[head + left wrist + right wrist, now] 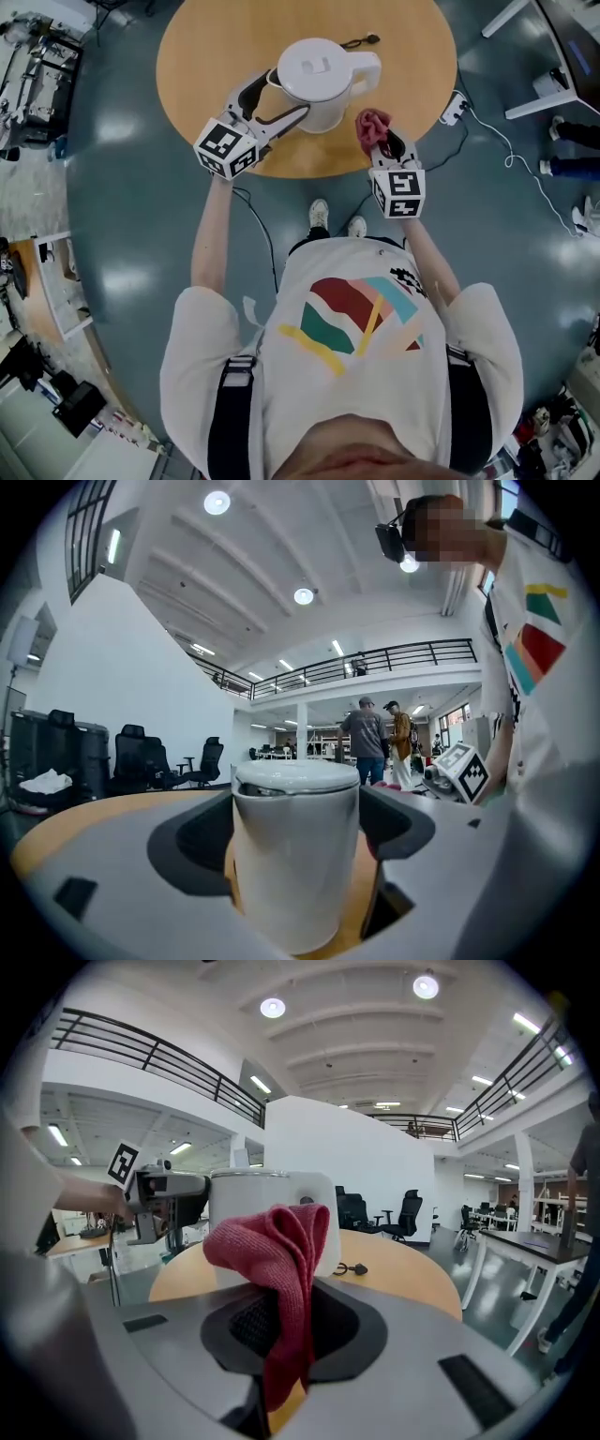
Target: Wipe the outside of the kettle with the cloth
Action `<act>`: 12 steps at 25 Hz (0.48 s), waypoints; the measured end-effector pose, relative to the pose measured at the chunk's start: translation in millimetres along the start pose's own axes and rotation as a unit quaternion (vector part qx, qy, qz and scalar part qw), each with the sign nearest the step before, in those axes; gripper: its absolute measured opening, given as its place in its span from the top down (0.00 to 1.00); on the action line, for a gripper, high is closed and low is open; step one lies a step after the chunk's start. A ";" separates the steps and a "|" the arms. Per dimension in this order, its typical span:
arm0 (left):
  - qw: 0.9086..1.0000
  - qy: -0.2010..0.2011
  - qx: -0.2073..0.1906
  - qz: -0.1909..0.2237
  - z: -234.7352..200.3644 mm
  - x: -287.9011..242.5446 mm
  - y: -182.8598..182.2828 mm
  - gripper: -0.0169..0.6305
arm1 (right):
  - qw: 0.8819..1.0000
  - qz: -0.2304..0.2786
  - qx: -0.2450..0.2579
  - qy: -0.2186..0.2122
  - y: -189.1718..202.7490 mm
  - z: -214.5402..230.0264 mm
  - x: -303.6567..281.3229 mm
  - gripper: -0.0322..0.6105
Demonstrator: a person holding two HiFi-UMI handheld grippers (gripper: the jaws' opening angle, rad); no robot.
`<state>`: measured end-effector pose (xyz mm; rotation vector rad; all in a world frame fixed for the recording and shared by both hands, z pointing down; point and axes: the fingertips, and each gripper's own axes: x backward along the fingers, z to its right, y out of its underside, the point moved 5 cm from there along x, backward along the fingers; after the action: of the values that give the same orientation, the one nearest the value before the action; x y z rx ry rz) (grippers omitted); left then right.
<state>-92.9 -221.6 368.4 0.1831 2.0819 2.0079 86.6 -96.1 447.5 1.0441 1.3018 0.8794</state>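
We see white kettle (314, 80), lid shut, standing up straight on round wood table (206, 56). Handle sticks out to right in head view. We see red cloth (277, 1269) all bunched up, pinched in right gripper (281, 1335), top flopping over. Cloth just beside kettle handle.

The kettle (314, 80) fills the jaws of the left gripper (289, 94); open table (197, 56) lies behind, up to a plug (361, 41).
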 end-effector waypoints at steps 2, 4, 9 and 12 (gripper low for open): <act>1.000 -0.009 -0.003 0.011 0.6 1.5 2.0 0.28 | 1.000 -0.001 0.005 -0.004 -1.0 -3.9 -1.0 0.88; 1.000 -0.016 0.000 0.019 1.7 0.5 4.0 0.28 | 1.000 0.000 0.005 -0.006 -1.9 -4.2 -1.0 0.88; 0.999 -0.033 -0.002 0.002 8.6 1.2 7.2 0.28 | 1.000 0.000 0.000 -0.015 1.0 -9.2 8.6 0.88; 0.999 -0.041 0.004 -0.006 14.5 2.2 3.7 0.28 | 1.000 0.002 -0.001 -0.025 0.6 -13.5 17.9 0.88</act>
<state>-91.5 -206.9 371.5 0.2496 2.0375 1.9510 74.9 -77.7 442.8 1.0619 1.2577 0.8525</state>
